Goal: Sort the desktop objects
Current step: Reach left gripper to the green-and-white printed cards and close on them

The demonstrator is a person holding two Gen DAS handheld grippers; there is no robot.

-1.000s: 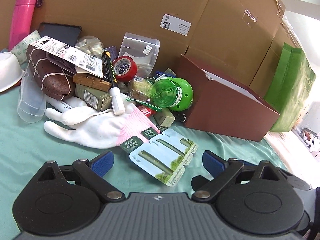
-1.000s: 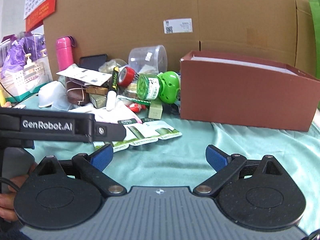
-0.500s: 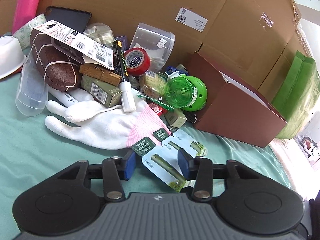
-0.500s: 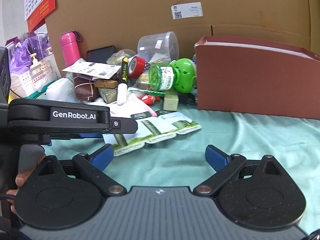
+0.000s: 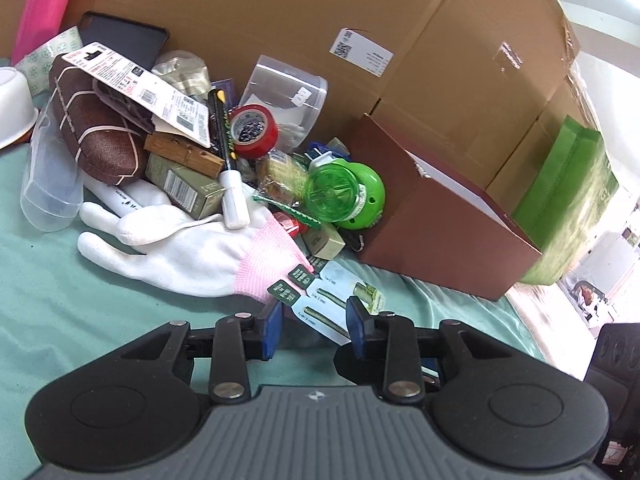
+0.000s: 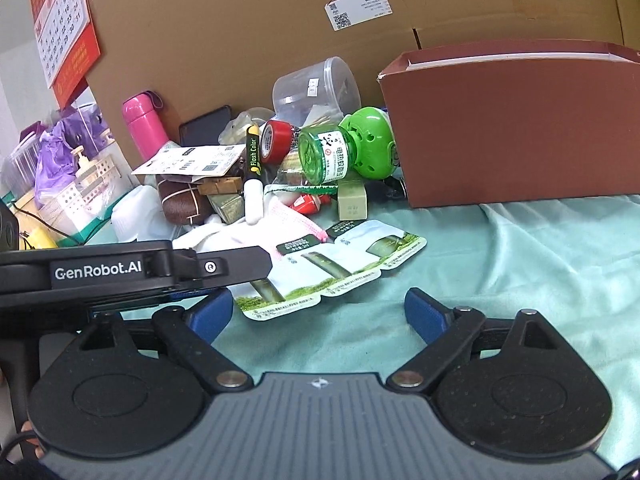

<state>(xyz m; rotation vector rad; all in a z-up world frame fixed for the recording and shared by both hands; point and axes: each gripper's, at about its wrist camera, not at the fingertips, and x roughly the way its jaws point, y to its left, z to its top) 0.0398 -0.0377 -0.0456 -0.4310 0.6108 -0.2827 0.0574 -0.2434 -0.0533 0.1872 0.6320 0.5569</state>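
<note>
A strip of white and green sachets lies on the teal cloth in front of a pile of desk clutter. My left gripper has its blue pads closed in on both sides of the strip's near end; in the right wrist view its black body reaches over the strip's left end. A white glove with a pink cuff lies just left of the strip. My right gripper is open and empty, above the cloth just short of the strip.
A brown open box stands right of the pile. The pile holds a green bottle, red tape, a marker, a brown pouch and a clear tub. Cardboard boxes wall the back.
My left gripper moved forward onto the sachet strip and its fingers closed in from wide open to grip the strip's near end. The right gripper stayed open.
</note>
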